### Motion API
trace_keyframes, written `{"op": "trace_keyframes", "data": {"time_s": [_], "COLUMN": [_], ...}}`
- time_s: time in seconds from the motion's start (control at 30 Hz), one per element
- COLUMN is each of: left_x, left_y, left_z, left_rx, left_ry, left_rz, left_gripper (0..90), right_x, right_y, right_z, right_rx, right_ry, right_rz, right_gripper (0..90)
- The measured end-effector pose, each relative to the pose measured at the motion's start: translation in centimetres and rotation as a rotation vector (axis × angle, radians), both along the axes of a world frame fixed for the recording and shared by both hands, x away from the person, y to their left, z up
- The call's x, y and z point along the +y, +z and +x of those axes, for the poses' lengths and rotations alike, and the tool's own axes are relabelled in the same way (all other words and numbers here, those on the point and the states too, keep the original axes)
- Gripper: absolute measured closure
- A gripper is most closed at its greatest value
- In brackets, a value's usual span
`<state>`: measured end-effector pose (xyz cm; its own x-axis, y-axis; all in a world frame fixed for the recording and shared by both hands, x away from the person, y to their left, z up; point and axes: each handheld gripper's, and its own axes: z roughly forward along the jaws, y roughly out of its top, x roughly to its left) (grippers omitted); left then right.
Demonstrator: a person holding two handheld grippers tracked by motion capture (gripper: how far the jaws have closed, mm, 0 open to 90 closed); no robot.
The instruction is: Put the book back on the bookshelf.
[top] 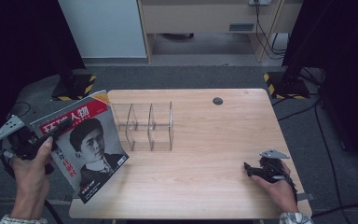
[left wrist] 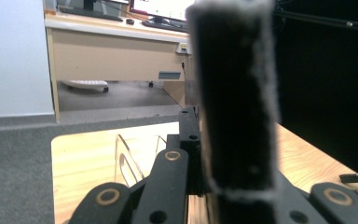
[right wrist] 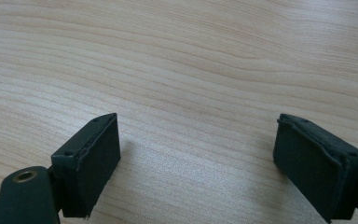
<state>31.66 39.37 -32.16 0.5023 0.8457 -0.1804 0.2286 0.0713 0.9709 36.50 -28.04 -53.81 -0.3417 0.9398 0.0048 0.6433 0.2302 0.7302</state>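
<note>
A magazine [top: 91, 149] with a portrait and red lettering on its cover is held tilted over the left edge of the wooden table [top: 205, 154]. My left gripper [top: 60, 128] is shut on its upper left part, in a hand at the far left. In the left gripper view the jaws [left wrist: 203, 112] stand together, one fuzzy black pad [left wrist: 233, 93] close to the lens. A clear acrylic divider rack [top: 144, 126] stands just right of the magazine. My right gripper [top: 248, 169] rests low at the table's front right, open, with bare wood between its pads [right wrist: 196, 140].
A round cable hole [top: 217, 101] sits at the table's back right. Two black stands with yellow-black striped bases [top: 72, 86] [top: 284, 84] flank the far corners on the grey carpet. A beige desk [left wrist: 116, 51] stands beyond. Cables trail on the floor at the right.
</note>
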Motion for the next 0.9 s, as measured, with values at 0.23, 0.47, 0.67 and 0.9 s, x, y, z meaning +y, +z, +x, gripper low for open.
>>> {"op": "trace_keyframes", "data": {"time_s": [0.23,0.47,0.67,0.9], "left_x": [-0.4,-0.7,-1.0,-0.9], "left_y": [0.2,0.1,0.5,0.6], "left_z": [0.4,1.3,2.3,3.0], "left_rx": [-0.013,-0.004,-0.015,-0.035], "left_ry": [0.014,0.027,0.034,0.043], "left_rz": [0.04,0.052,0.043,0.019], "left_gripper": [86.7,86.7,86.7,86.7], "right_x": [0.0,0.0,0.0,0.1], "right_y": [0.0,0.0,0.0,0.0], "right_z": [0.0,-0.1,-0.1,-0.1], "right_rx": [0.001,0.003,0.004,0.003], "right_ry": [0.0,-0.004,-0.004,-0.007], "right_rz": [0.0,0.003,0.003,0.003], "right_gripper": [14.9,14.9,15.0,15.2]}}
